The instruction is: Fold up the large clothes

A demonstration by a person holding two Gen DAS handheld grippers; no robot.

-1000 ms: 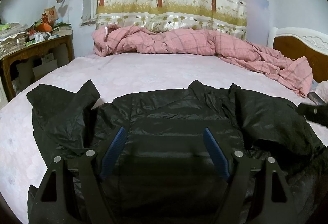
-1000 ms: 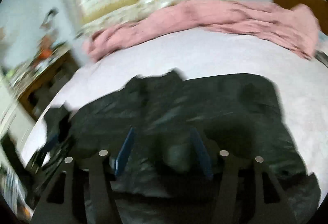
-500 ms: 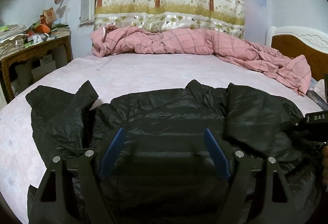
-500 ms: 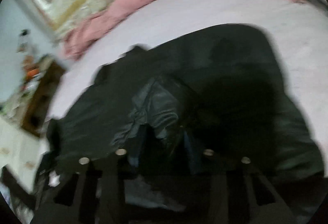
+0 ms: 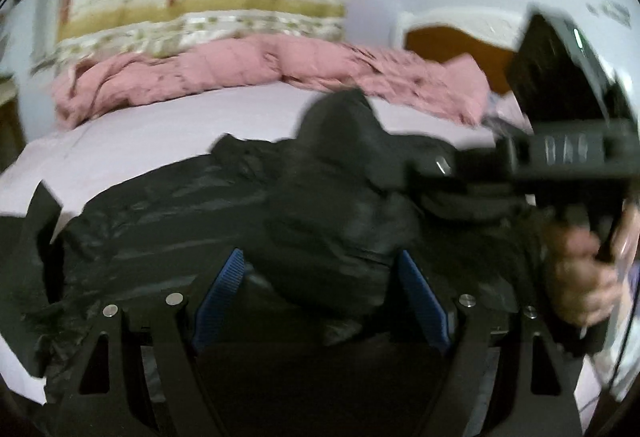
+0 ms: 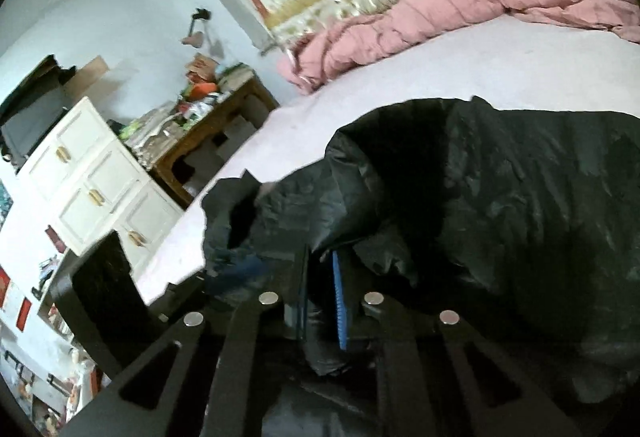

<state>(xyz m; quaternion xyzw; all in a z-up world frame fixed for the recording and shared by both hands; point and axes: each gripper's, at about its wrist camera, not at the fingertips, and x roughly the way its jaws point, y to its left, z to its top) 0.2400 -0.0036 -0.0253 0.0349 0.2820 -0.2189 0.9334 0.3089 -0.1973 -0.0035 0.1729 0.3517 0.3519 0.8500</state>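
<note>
While the black jacket (image 5: 208, 221) lies spread across the pink-sheeted bed (image 5: 152, 141), the right gripper (image 6: 320, 301) at 3 o'clock in the left view has its fingers pinching a lifted fold of it, and the left gripper (image 5: 320, 297) hovers over it at 6 o'clock, fingers spread.

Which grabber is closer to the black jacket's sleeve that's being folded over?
Right. The right gripper is pinched on the sleeve and carries it over the black jacket. The left gripper hovers open just in front of it, not touching.
</note>
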